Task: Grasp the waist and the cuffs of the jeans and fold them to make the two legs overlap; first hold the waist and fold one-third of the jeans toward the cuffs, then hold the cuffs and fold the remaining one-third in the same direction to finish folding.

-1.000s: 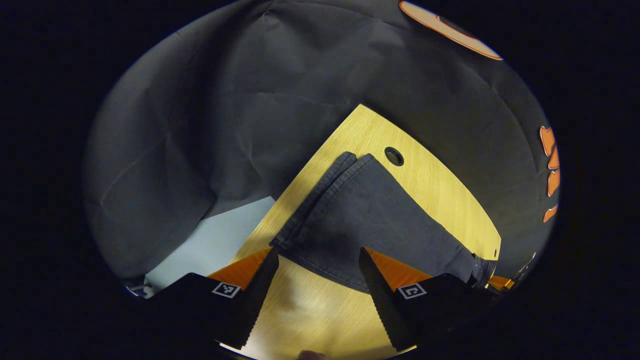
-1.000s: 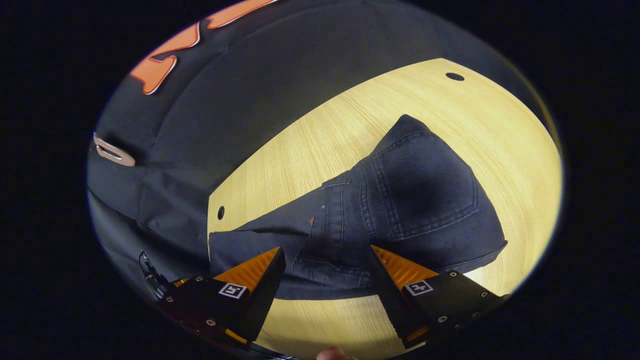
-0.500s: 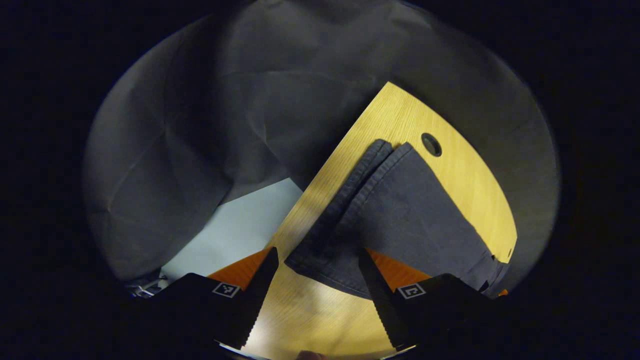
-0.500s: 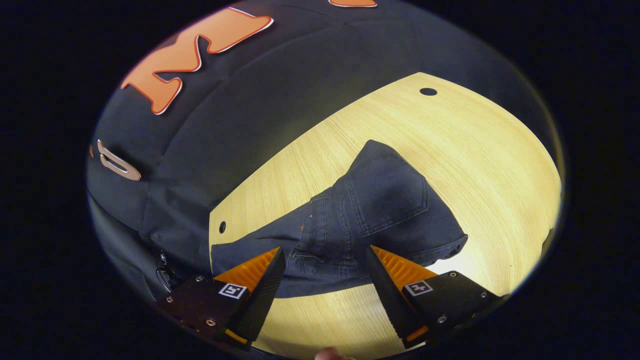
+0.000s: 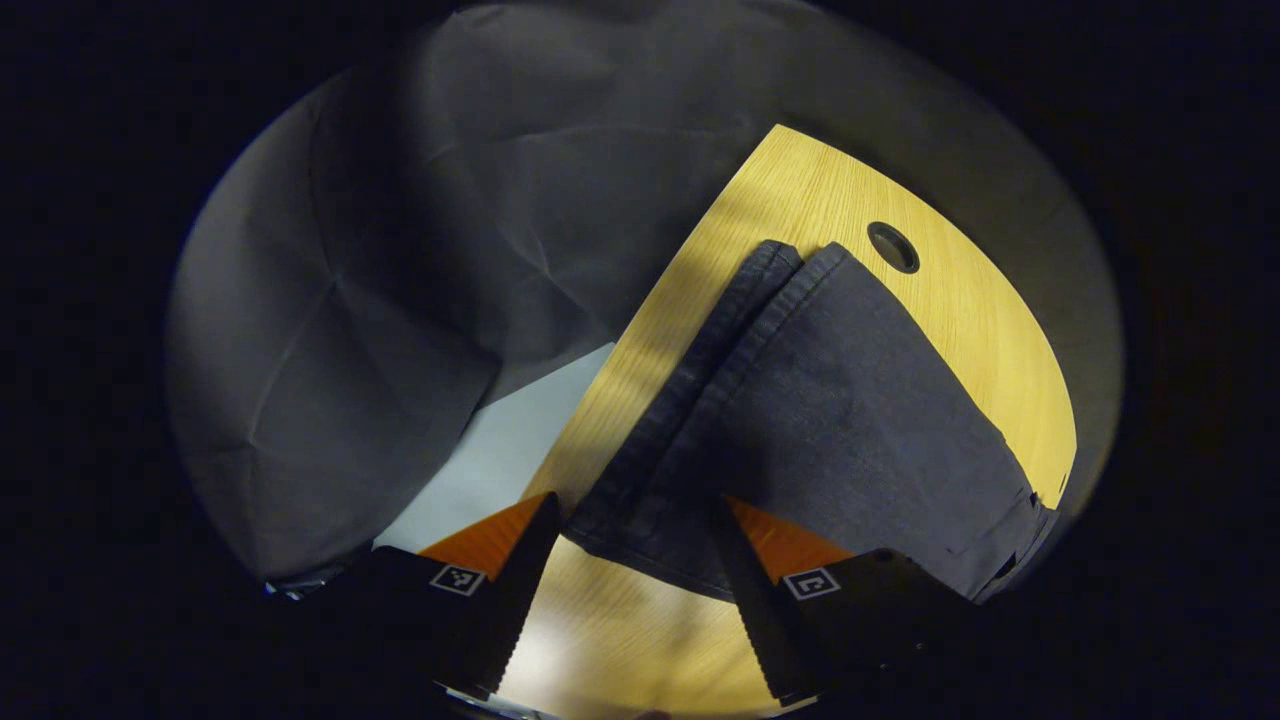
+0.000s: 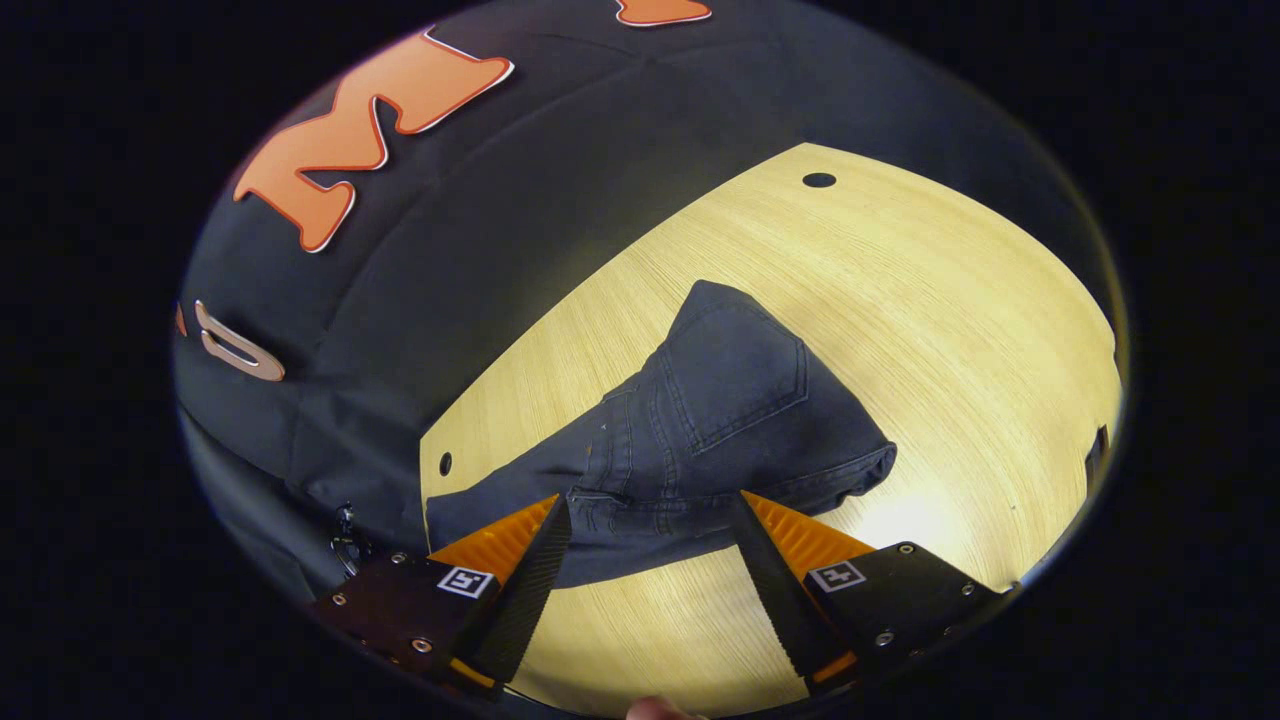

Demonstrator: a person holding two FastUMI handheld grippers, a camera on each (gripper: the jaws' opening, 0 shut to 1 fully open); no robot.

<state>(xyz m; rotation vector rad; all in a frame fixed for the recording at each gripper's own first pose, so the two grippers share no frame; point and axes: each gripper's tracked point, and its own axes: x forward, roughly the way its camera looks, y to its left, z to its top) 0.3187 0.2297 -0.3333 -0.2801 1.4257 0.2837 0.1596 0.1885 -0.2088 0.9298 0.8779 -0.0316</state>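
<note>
Dark jeans (image 5: 840, 400) lie flat on the light wooden table (image 5: 830, 190), the two legs stacked one over the other. In the left gripper view the cuffs (image 5: 790, 262) sit in the upper centre of the frame, the lower cuff offset slightly to the left of the upper one, just beside a round hole (image 5: 893, 246) in the tabletop; the legs run down and to the right toward the lower edge of the frame. The left gripper (image 5: 630, 510) stands wide, nothing between its fingers, and its tips sit at the near hem of the leg fabric in the lower centre — contact with the cloth cannot be confirmed. A pale patch of floor (image 5: 500, 450) shows left of the table edge, under the dark cloth wall (image 5: 400, 300). In the right gripper view the waist end (image 6: 720, 400) of the jeans occupies the centre of the frame, a back pocket (image 6: 740, 375) facing up and the waistband edge (image 6: 870, 465) turned to the right. The right gripper (image 6: 650, 510) is likewise spread wide and empty, its tips at the near edge of the denim in the lower centre — touching or clear, I cannot tell. Two small holes (image 6: 819, 180) mark the tabletop, one upper right and one at the left edge.
</note>
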